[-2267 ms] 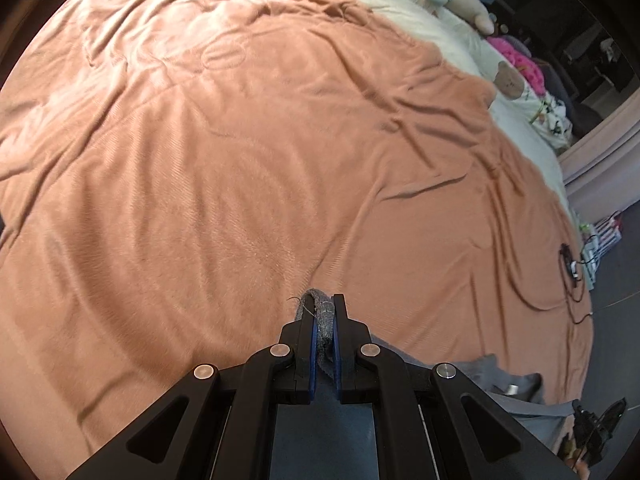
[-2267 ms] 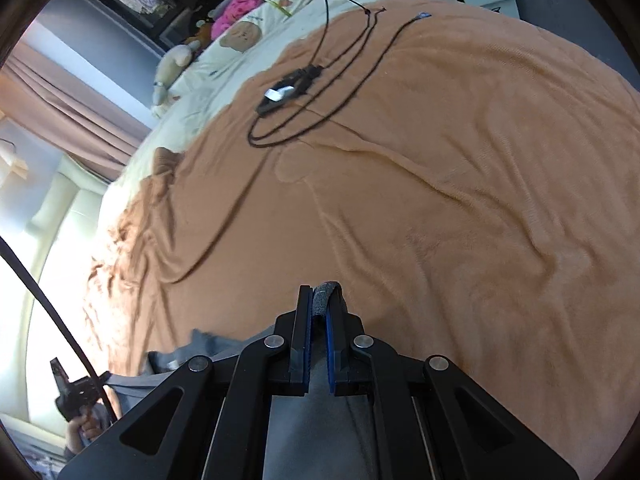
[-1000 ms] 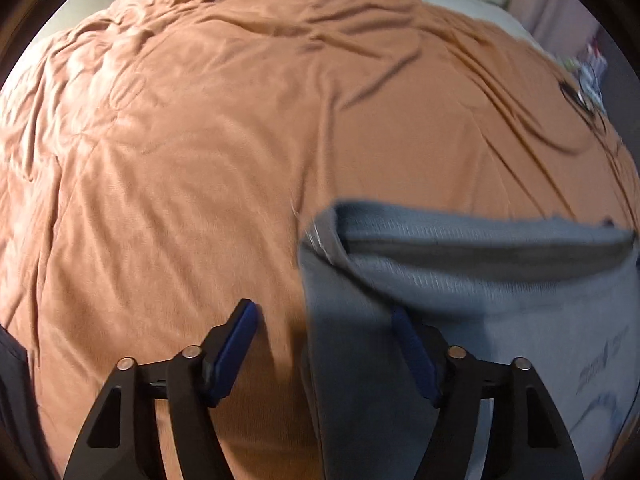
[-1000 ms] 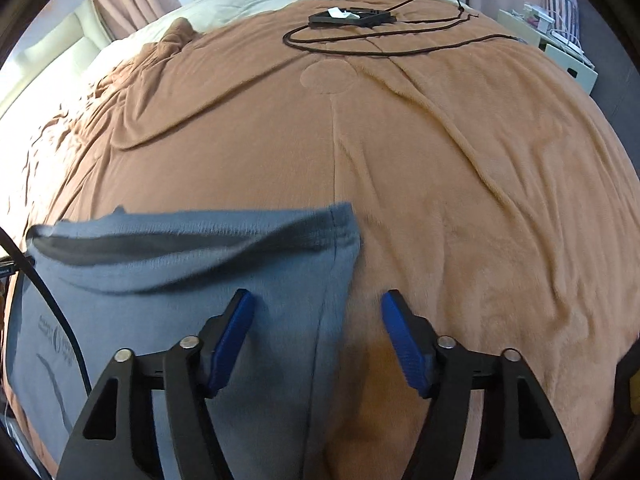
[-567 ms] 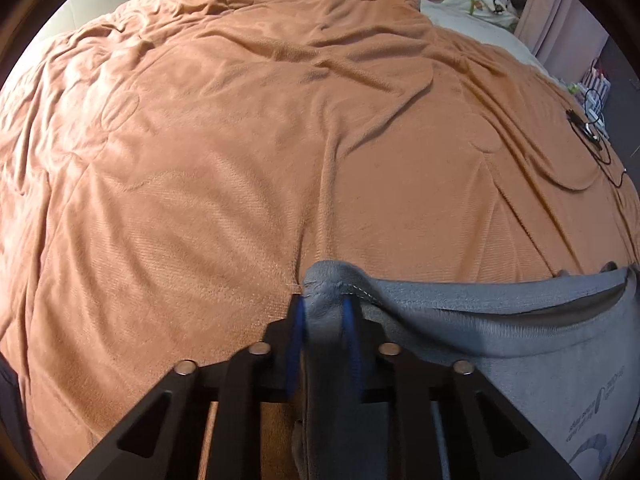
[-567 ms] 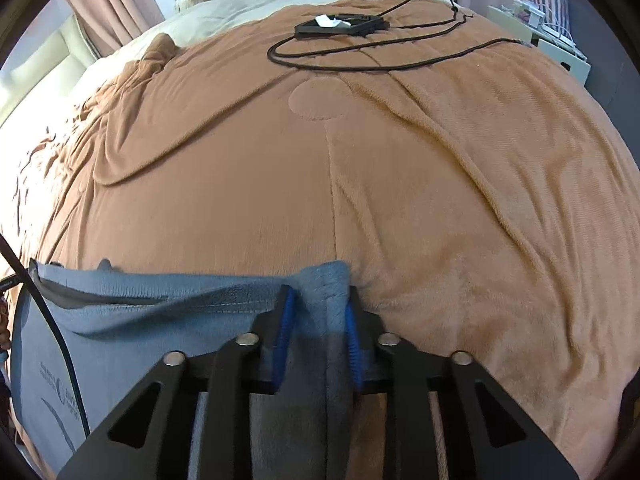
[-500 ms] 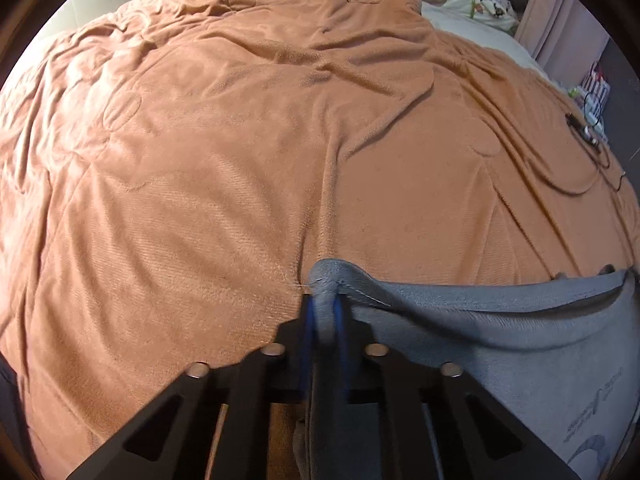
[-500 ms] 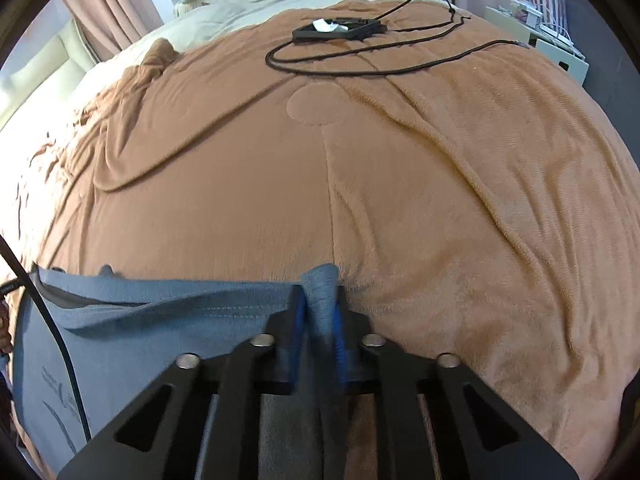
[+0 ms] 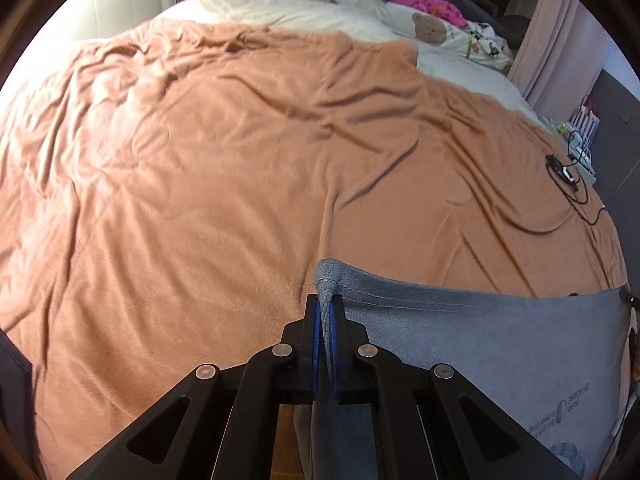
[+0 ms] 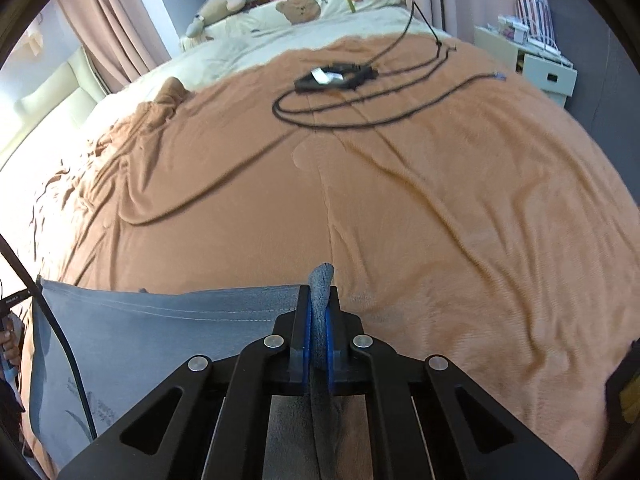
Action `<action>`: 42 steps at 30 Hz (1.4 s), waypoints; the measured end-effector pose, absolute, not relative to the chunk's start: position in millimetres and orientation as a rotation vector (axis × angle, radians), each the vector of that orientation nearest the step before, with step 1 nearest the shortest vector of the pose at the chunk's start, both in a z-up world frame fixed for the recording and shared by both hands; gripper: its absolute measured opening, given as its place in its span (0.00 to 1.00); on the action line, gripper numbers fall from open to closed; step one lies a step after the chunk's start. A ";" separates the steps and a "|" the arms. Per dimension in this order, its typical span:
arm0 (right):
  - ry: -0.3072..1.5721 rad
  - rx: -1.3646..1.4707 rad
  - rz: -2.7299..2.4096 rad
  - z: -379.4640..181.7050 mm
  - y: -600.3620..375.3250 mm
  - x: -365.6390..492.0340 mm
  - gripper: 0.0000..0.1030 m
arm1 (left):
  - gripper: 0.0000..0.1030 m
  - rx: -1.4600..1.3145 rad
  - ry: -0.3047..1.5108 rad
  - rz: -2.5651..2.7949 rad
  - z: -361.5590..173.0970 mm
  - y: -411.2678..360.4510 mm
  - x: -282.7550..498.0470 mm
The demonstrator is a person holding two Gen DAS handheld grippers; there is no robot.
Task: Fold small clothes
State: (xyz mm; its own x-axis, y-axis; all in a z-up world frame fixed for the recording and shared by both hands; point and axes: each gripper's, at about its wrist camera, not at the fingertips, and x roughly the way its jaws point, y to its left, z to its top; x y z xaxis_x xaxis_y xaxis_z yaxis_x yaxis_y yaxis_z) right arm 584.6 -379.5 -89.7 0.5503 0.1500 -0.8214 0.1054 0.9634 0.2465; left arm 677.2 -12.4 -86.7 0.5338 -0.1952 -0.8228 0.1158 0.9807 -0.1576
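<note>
A small grey garment [image 9: 472,344] with a stitched hem and a faint printed logo hangs stretched between both grippers above the tan blanket [image 9: 208,176]. My left gripper [image 9: 325,304] is shut on the garment's left corner, a tuft of cloth poking out past the blue pads. In the right wrist view the same grey garment [image 10: 160,328] spreads to the left, and my right gripper [image 10: 318,300] is shut on its right corner. Below the jaws the cloth drops out of sight.
The tan blanket [image 10: 440,208] covers the bed in loose wrinkles. A black device with coiled cables [image 10: 336,78] lies on it at the far side. Cream bedding with plush toys [image 10: 300,8] sits beyond. A white cabinet [image 10: 532,64] stands at the right.
Both grippers went from open around the garment's top corners to shut on them, then rose, lifting the hem off the blanket. More of the far bed and room is in view now.
</note>
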 end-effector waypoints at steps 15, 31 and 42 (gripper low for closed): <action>1.039 0.258 -0.039 -135.1 -375.6 610.5 0.02 | 0.05 -0.041 1.112 -0.087 -143.7 -23.4 713.3; 1.008 0.365 -0.003 -96.5 -399.6 570.0 0.69 | 0.58 -0.138 1.055 -0.089 -89.2 10.1 661.5; 1.019 0.351 -0.037 -40.9 -406.9 484.7 0.69 | 0.59 -0.213 0.967 -0.126 -23.5 21.3 567.6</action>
State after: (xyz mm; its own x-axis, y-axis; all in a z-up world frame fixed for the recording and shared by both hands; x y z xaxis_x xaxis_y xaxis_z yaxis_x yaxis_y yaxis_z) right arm 484.7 -406.9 -40.9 0.5284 0.1323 -0.8386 0.1920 0.9436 0.2698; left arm 567.6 21.3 -23.5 0.5624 -0.2005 -0.8022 0.0113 0.9719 -0.2349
